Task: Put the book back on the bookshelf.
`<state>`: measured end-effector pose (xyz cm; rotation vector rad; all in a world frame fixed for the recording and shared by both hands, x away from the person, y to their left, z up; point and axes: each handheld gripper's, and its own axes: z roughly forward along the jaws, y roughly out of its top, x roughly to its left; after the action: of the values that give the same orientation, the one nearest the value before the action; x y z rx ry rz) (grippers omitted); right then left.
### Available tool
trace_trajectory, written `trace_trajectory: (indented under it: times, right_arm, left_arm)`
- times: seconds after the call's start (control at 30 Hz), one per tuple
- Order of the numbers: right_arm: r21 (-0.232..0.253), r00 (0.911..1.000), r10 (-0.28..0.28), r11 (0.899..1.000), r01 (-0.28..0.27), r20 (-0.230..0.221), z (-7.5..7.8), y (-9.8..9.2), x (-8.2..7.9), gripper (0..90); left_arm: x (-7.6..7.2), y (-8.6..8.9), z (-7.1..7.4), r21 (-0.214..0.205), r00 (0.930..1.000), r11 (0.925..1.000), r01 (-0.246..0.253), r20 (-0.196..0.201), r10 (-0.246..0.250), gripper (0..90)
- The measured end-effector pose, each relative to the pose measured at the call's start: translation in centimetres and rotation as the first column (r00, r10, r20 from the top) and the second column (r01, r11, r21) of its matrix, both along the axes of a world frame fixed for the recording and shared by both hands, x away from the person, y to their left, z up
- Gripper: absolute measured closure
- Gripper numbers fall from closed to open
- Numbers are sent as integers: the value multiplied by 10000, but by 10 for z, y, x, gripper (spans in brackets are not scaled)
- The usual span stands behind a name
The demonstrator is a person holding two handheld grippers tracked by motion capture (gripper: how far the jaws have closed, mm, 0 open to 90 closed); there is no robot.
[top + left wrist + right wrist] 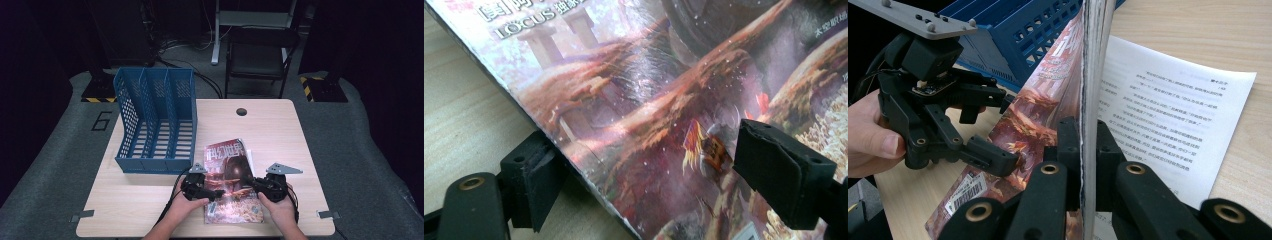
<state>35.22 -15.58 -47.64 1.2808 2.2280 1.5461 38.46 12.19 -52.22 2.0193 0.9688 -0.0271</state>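
Here, two black grippers meet a glossy magazine [231,180] on pale wood.
Right gripper [1087,150] clenches its thin edge; left gripper [644,175] gapes, seemingly straddling the spine.

Magazine [233,182]: paper, glossy coated cover with streaks of reflected light in the left gripper view; page edges matt, slightly rough, in the right gripper view.

Printed sheet [1173,125]: plain white paper, matt, smooth.

File rack [157,120]: blue moulded plastic, perforated walls, slight sheen.

Table [270,130]: light wood-grain top, smooth, matt.

Left gripper [212,192]: black matt plastic body; jaw pads [781,175] of black foam-like rubber, dull, a little rough at the edges; brass-coloured metal eyelets at the joints.

Right gripper [1082,150]: same black matt plastic, brass-coloured eyelets; grey flat plate on top, matt.

Floor [50,165]: grey carpet-like cloth, rough texture.
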Motion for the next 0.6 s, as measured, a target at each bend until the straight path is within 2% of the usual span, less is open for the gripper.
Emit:
trace_trajectory:
  times: [0.1,0.23,0.27,0.4,0.53,0.6]
  right_arm:
    - [-3,10000,11,10000,-11,9,0,0,0,866]
    - [37,10000,-3,10000,3,27,0,-1,0,866]
    - [50,10000,-7,10000,6,20,0,-1,0,866]
    - [93,10000,-18,10000,18,20,-1,-2,1,866]
    - [169,10000,-21,9999,21,-22,-2,-3,2,866]
    - [187,10000,-32,9998,33,-73,-3,-4,3,865]
  left_arm:
    - [2,-1,-1,-139,9999,9998,-162,49,163,157]
    - [6,-1,-1,-185,10000,9998,-17,14,18,154]
    - [6,-2,-1,-260,9999,9995,-166,-10,166,153]
    - [8,-4,-1,-261,9998,9995,-161,-101,159,147]
    - [10,-5,-1,-247,9998,9995,-180,13,180,144]
    - [9,-4,-1,-282,9997,9994,-202,-105,199,148]
